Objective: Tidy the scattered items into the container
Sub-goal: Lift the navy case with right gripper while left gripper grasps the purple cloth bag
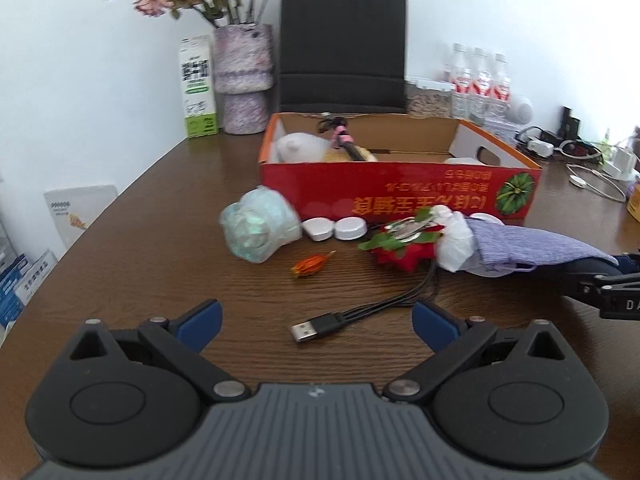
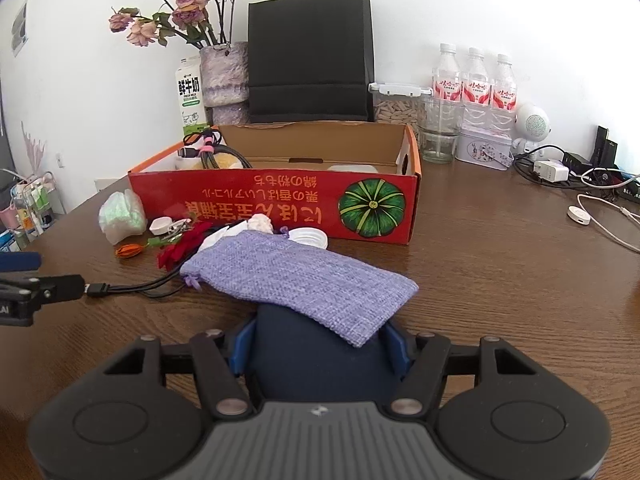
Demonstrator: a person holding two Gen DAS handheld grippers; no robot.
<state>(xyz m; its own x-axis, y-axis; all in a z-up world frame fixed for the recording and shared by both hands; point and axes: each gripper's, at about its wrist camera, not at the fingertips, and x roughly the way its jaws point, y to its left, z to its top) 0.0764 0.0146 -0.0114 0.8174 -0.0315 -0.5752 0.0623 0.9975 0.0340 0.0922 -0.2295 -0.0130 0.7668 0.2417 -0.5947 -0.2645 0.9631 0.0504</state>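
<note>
Surface: dark wood-grain table against a white wall, with a black paper bag, a vase of dried roses, a milk carton and three water bottles along the far edge.
Container: red cardboard box with a green pumpkin print and upside-down lettering, open at the top, far of centre; a bundled cable with pink ties and pale items lie in its left end.
Pouch: lavender woven drawstring pouch, lying flat on a dark navy object, its far end reaching the pile in front of the box.
Right gripper: blue pads pressed on both sides of the navy object, pouch draped on top; jaws at a middling spread.
Left gripper: jaws wide apart with nothing between them, low over the table near the USB plug of a black multi-lead cable.
Scattered items: a crumpled pale green plastic wad at the left, a white twin-cap case beside it, a small orange dried flower nearer, then a red fabric flower with green leaves and a white plastic scrap, all just in front of the box.
Right side: chargers and white cables well apart from the pile.
</note>
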